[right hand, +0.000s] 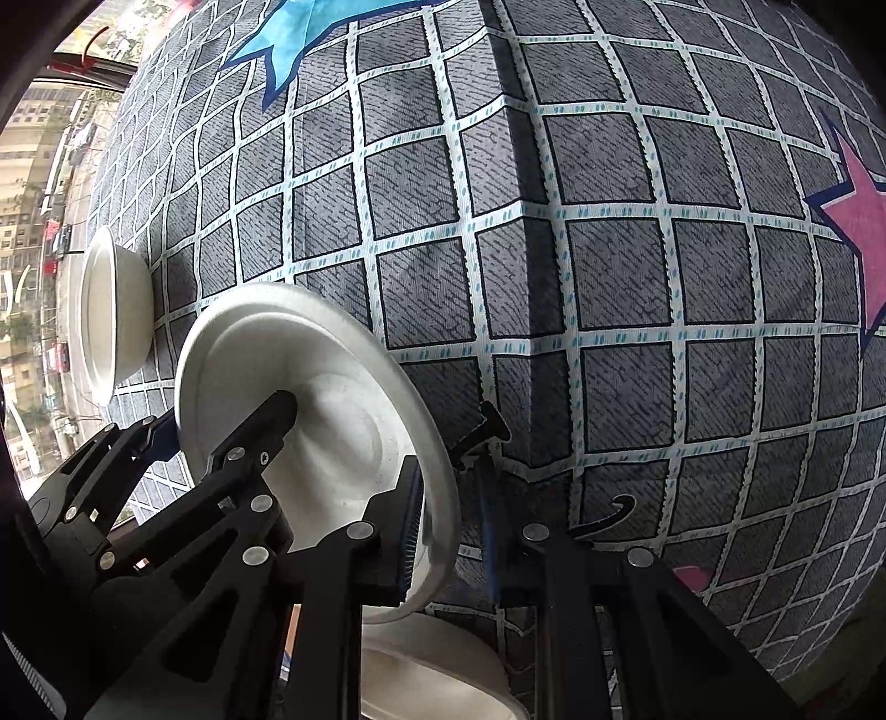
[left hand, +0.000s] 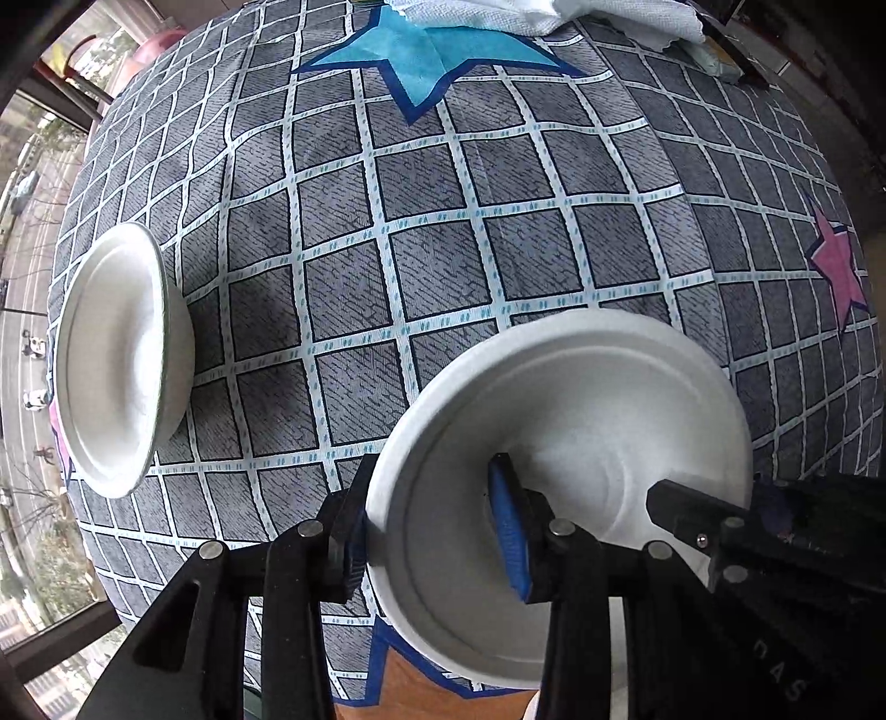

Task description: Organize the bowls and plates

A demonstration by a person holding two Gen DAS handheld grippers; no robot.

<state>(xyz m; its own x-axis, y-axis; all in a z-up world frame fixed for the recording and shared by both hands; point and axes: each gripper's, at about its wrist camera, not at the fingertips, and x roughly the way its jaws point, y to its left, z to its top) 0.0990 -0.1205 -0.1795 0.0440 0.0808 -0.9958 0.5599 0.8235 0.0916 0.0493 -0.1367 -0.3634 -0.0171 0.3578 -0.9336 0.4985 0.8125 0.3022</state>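
Note:
A white paper plate [left hand: 581, 399] is held above the table between both grippers. My left gripper [left hand: 437, 531] has its fingers on either side of the plate's left rim, apparently shut on it. My right gripper [right hand: 448, 531] straddles the plate's [right hand: 310, 365] right rim with a gap on the outer side, so it looks open; its tip also shows in the left wrist view [left hand: 681, 509]. A second white plate or shallow bowl [left hand: 116, 354] rests on the table at the left, also in the right wrist view [right hand: 111, 310]. Another white dish [right hand: 437, 675] lies below the held plate.
The table is covered by a grey checked cloth [left hand: 421, 232] with a blue star [left hand: 426, 50] and a pink star [left hand: 839, 266]. White cloth or paper [left hand: 554, 16] lies at the far edge. A window is at the left.

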